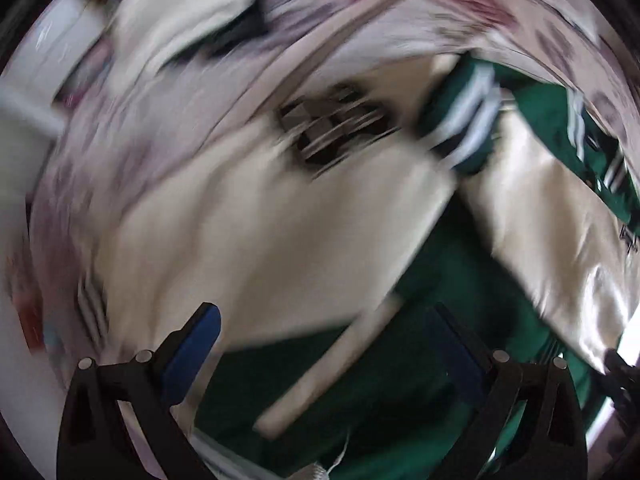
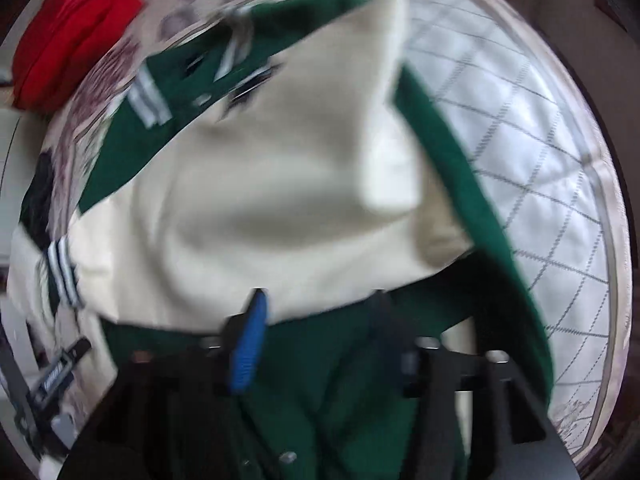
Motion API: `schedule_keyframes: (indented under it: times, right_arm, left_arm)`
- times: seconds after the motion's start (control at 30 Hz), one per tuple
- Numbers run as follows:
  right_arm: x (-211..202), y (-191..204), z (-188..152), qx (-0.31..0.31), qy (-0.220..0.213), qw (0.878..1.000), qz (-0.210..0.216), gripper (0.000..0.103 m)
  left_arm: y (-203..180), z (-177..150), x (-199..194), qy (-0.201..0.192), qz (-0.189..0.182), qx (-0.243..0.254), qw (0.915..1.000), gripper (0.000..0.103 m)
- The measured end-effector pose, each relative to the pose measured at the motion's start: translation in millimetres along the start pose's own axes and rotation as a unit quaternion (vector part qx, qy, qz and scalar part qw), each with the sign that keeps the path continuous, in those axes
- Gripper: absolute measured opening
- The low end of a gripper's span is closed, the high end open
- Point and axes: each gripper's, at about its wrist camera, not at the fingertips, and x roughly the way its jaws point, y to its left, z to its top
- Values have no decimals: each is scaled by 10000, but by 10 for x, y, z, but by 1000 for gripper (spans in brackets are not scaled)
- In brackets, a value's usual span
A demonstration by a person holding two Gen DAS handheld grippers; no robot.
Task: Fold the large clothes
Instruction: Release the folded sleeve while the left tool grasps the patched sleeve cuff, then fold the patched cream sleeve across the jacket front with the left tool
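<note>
A green-and-cream varsity jacket (image 1: 280, 240) lies crumpled on a quilted bed (image 2: 532, 152), a red garment (image 2: 76, 32) beyond its collar. The left tool (image 1: 320, 344) hangs wide open above the jacket, gripping nothing; the right tool (image 2: 320, 320), part-open over its green hem; grip unclear through blur.

Both fisheye views are motion-blurred and softly daylit, edges curving into dark vignette.

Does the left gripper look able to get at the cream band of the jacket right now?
Probably yes. The left gripper is open, and the cream band of the green and cream jacket runs between its fingers with nothing lying over it. The blur hides whether the pads touch it yet.
</note>
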Motion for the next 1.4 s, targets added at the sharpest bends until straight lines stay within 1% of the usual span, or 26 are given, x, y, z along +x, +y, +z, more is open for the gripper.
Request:
schedule_keyframes:
  times: [0.03,0.07,0.1,0.13,0.17,0.2,0.27,0.37,0.4,0.47,0.5,0.53,0.63,0.67,0.7,0.73,0.77,0.8,0.83,0.87,0.97,1.07,1.17,1.27,1.33,1.4]
  right_arm:
    - [22,178,-75,-186,97,9998,50,60]
    - [61,363,-162,-384,229,9990,39,60]
    - [81,447,-269,-508,302,9982,45,60]
    - [106,520,-417,-647,370,9972,58,60]
    - [138,675,-533,-803,456,9957,57,60]
    - [136,724,-648,-899,512,9946,47,60]
    - [175,926,-858,-1110,612,9919,43,60]
    - [213,1092,-1104,-1355,593,9890,-15,60]
    - [232,1144,-1158,-1394,572,9886,-21,60]
    - [295,1241,-1263,-1466,519,9878,-106,60]
    - [322,1168,-1270,-1475,514,9876,-127,60]
    - [371,1187,-1303,-1467,503,9878,-162,60]
    - [514,1220,-1334,-1424,487,9883,-246,60]
    - [556,1227,-1345,-1391,480,9887,-279,60]
    - [590,1228,-1366,-1362,474,9891,-290,60]
    - [622,1229,-1372,-1325,453,9897,-307,60]
    - [646,1230,-1371,-1262,430,9906,-317,60]
    - [657,1226,-1365,-1226,411,9911,-319,60]
    - [669,1231,-1355,-1187,381,9917,-311,60]
    - [669,1234,-1344,-1176,341,9919,-326,60]
    - [656,1260,-1296,-1213,209,9916,-402,60]
    - [595,1305,-1219,-1243,19,9908,-528,60]
    - [465,1328,-1128,-1206,-221,9908,-566,60]
    - [263,1274,-1019,-1017,-423,9930,-437,60]
    - [122,1206,-942,-852,-526,9943,-364,60]
    - [-52,1139,-859,-638,-624,9957,-259,60]
  left_arm:
    - [379,-192,24,266,-107,-524,9982,103]
    - [637,-344,75,480,-235,-926,9943,103]
    - [936,-502,160,725,-446,-1411,9863,103]
    - [1207,-686,280,964,-654,-1923,9744,103]
    - [1402,-797,381,1110,-825,-2291,9635,103]
    - [1613,-908,500,1216,-1067,-2719,9487,101]
    - [1969,-1044,693,1160,-1444,-3458,9199,101]
    - [2300,-1004,885,747,-1782,-4044,8939,99]
    - [2358,-956,928,621,-1811,-4114,8911,99]
    - [2448,-792,1002,353,-1731,-4155,8923,99]
    - [2472,-718,1021,258,-1662,-4148,8942,99]
    - [2502,-604,1032,141,-1522,-4110,8987,99]
    - [2539,-343,1036,-191,-1267,-4008,9072,98]
    - [2549,-268,1037,-277,-1165,-3972,9099,86]
    - [2587,-197,1060,-357,-1051,-3909,9137,62]
    - [2585,-112,1075,-370,-911,-3822,9189,55]
    - [2586,-24,1079,-429,-793,-3766,9220,45]
    - [2584,51,1058,-544,-713,-3712,9242,29]
    - [2579,114,1018,-637,-585,-3624,9280,22]
    - [2568,178,974,-728,-516,-3521,9317,19]
    - [2471,427,741,-1074,-266,-3134,9431,14]
    - [2305,672,336,-1597,-27,-2540,9539,13]
    - [2010,897,-176,-2208,76,-1819,9582,12]
    - [1497,1066,-733,-2807,-31,-1009,9545,12]
    - [1047,1165,-1031,-3127,-240,-424,9486,12]
    - [526,1123,-1311,-3339,-513,262,9408,11]
